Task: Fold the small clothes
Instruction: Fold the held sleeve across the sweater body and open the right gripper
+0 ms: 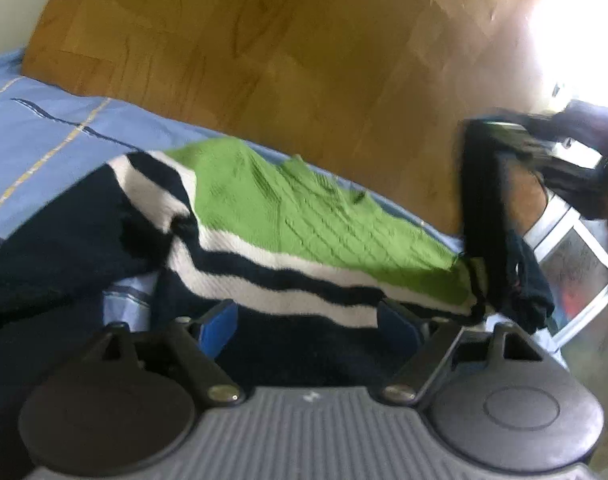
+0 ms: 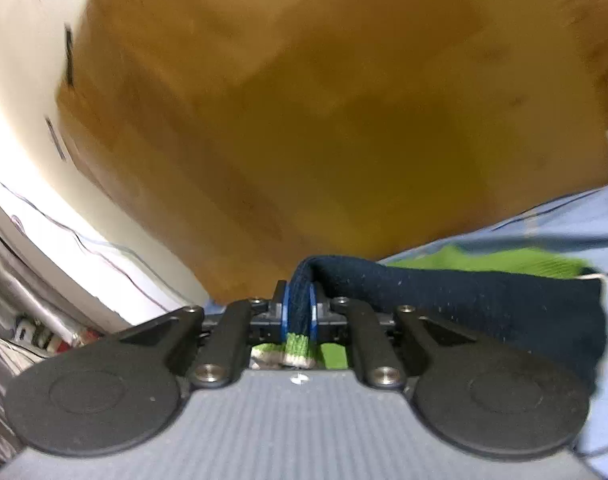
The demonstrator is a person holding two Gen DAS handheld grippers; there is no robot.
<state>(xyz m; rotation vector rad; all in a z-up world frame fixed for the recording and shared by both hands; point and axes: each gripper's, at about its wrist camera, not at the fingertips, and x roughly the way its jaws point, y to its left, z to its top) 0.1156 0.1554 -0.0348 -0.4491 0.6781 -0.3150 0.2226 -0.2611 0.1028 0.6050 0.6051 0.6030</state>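
Note:
A small knitted sweater [image 1: 288, 232], green with white and navy stripes and navy sleeves, lies on a blue bedsheet [image 1: 44, 132]. My left gripper [image 1: 307, 328] is open, its blue pads [image 1: 220, 328] spread over the navy hem, close above the cloth. My right gripper [image 2: 299, 312] is shut on a fold of the sweater [image 2: 463, 300], navy cloth with green and white knit bunched between the pads. In the left wrist view the right gripper [image 1: 543, 152] shows at the right, lifting a navy part of the sweater above the bed.
A wooden floor [image 1: 284, 48] lies beyond the bed's edge. A white-framed object [image 1: 575, 264] stands at the right in the left wrist view. A white wall and cluttered shelves [image 2: 36, 332] are at the left in the right wrist view.

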